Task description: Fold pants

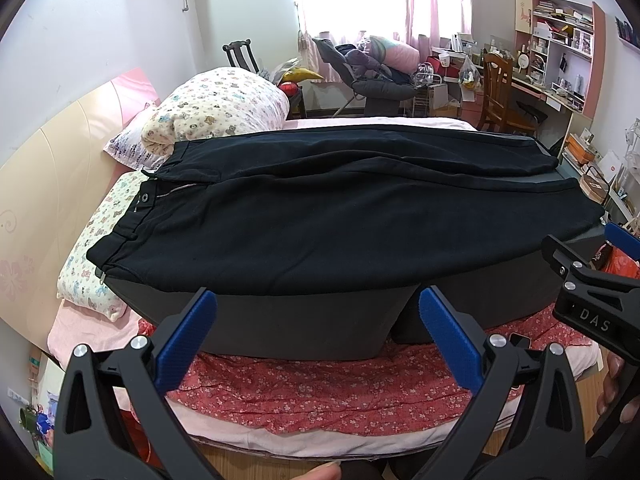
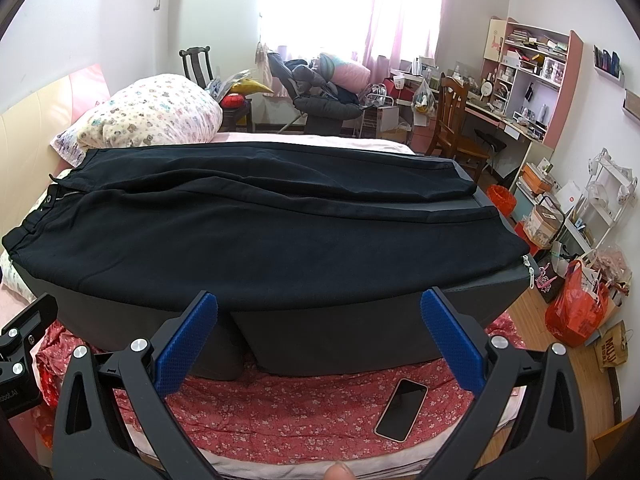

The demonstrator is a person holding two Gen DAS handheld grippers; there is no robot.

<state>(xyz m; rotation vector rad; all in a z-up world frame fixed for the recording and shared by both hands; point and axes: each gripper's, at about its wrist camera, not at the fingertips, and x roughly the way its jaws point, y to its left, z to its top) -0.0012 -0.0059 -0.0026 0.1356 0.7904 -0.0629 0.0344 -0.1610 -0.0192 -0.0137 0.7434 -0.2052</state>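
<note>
So: black pants are laid out flat and full length across a dark padded platform sitting on the bed, waistband and zipper at the headboard end, cuffs at the other end toward the desk. Not folded yet; the two legs lie side by side with a loose ridge of cloth between them.

Left gripper hovers just short of the platform's near edge, jaws spread wide, holding nothing. Right gripper is the same: spread wide, empty, just short of the near edge, nearer the cuff end. Neither touches the fabric.

Risks from here:
- Near leg's hem overhangs the platform's near edge. A shallow pinch there could take only the top layer, and the fold would come up skewed.
- Grabbing at uneven spots along the near leg would twist the fold line, since the waist end is bulkier than the cuffs.
- The ridge between the legs may get trapped under the fold and leave a lump.
- Pants could drag along the platform if lifted low; surface friction is hard to judge from here.
- Smartphone lies on the red floral cover just below the platform's near edge, under the right gripper. A dropped wrist could knock it.
</note>
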